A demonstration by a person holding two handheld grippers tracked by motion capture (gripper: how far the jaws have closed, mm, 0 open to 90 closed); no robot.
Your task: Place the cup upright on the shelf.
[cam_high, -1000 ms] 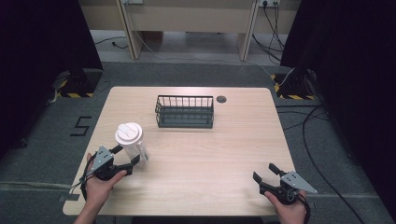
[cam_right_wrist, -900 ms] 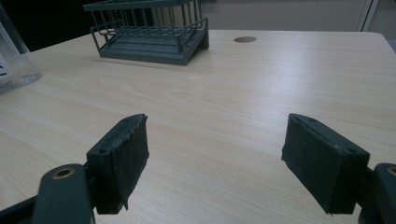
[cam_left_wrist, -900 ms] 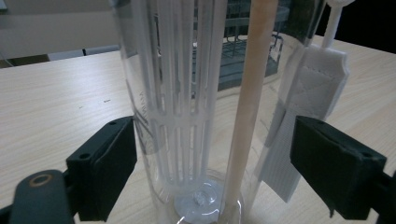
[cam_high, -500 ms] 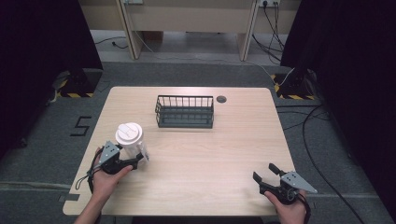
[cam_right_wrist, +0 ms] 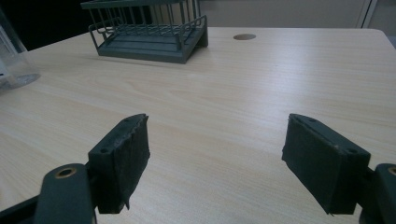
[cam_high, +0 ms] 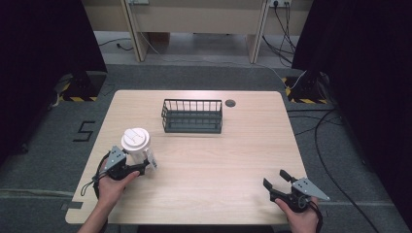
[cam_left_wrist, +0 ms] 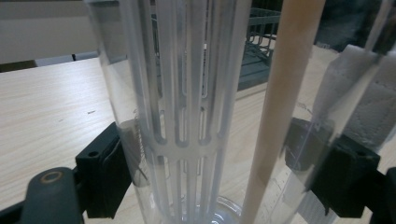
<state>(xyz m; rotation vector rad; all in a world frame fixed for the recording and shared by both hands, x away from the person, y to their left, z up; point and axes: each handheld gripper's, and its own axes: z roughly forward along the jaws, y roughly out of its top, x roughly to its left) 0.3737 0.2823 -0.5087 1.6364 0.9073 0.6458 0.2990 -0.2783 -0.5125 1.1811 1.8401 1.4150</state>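
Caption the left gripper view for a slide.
Left gripper jaws flank a clear pitcher with a slotted white core.

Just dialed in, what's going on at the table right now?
A person works two handheld grippers at a wooden table. The left gripper has its jaws on either side of a clear jug with a white lid, near the table's left front; the jug stands upright on the table. The right gripper sits open and empty at the right front corner. A dark wire basket stands toward the back, with nothing visible in it.
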